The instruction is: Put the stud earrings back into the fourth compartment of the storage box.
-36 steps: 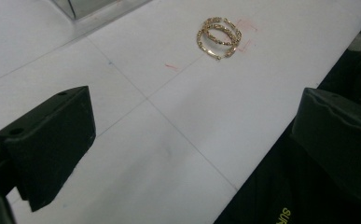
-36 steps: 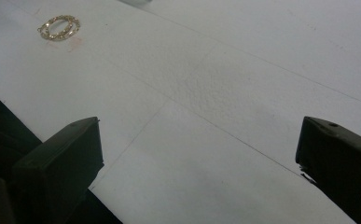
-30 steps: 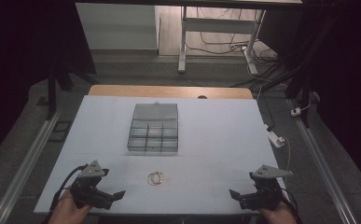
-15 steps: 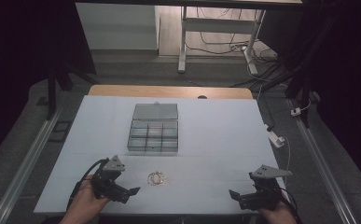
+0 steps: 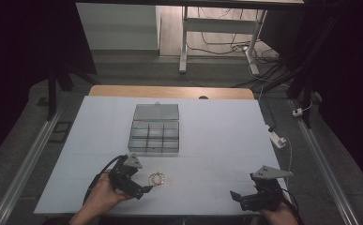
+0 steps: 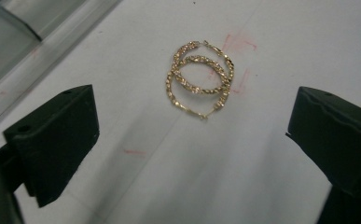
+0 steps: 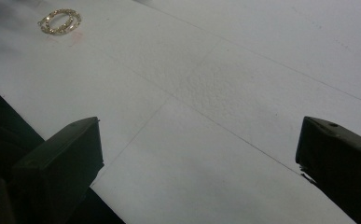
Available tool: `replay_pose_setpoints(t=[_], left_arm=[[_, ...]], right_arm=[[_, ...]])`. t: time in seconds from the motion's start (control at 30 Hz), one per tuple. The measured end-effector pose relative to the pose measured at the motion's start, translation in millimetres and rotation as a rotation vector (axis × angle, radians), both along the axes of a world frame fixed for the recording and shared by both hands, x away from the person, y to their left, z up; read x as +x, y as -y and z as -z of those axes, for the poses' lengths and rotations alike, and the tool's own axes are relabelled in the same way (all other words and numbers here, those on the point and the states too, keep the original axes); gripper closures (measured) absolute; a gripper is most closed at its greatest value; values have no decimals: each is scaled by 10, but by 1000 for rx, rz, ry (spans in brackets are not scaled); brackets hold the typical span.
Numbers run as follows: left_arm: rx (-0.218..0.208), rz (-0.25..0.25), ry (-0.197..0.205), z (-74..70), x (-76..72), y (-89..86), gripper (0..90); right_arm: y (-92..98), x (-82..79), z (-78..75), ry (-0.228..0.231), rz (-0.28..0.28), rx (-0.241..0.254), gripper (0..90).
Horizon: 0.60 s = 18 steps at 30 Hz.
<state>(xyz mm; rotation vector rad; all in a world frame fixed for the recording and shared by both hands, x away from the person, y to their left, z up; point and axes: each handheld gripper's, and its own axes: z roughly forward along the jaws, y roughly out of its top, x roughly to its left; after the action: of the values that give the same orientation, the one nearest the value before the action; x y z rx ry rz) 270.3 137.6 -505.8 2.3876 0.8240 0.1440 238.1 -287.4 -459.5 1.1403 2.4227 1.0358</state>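
Observation:
Two gold hoop earrings [image 5: 158, 178] lie overlapping on the white table [image 5: 216, 140], in front of a clear compartment box [image 5: 154, 137]. In the left gripper view the earrings [image 6: 199, 79] rest on the sheet just ahead of the wide-apart black jaws. My left gripper [image 5: 144, 189] is open, close to the earrings on their left side, nothing between its jaws. My right gripper [image 5: 235, 196] is open near the front right edge, far from the earrings [image 7: 60, 21], which show at the top left of the right gripper view.
The box's lid [image 5: 156, 112] stands open behind the compartments. A white power strip [image 5: 277, 138] with its cable lies at the table's right edge. Faint red marks [image 6: 236, 44] are on the sheet beside the earrings. Metal rails [image 5: 29, 159] flank the table.
My left gripper has moved right and forward from the front left corner up to the earrings. The right gripper has stayed in place.

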Motion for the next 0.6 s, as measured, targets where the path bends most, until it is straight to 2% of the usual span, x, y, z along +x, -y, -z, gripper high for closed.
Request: replay_pose_setpoints(t=[0.03, 0.07, 0.17, 0.2, 0.23, 0.4, 0.53, 0.6], left_arm=[[7, 8, 1, 11, 16, 24, 69], [13, 14, 1, 20, 32, 45, 69], [13, 26, -2, 30, 82, 92, 222], [10, 33, -7, 31, 100, 102, 222], [12, 30, -12, 39, 135, 132, 357], [35, 17, -28, 68, 215, 187, 606], [36, 8, -45, 84, 241, 206, 707], [49, 6, -55, 109, 252, 231, 713]], right_arm=[[1, 1, 0, 1, -1, -2, 10], [1, 1, 0, 1, -1, -2, 10], [0, 1, 1, 0, -3, -2, 10], [0, 1, 1, 0, -3, -2, 10], [-1, 1, 1, 1, -3, -3, 11], [-2, 0, 0, 0, -4, -6, 10], [-2, 2, 2, 0, -5, -2, 10], [-3, 1, 2, 0, -5, -4, 10]])
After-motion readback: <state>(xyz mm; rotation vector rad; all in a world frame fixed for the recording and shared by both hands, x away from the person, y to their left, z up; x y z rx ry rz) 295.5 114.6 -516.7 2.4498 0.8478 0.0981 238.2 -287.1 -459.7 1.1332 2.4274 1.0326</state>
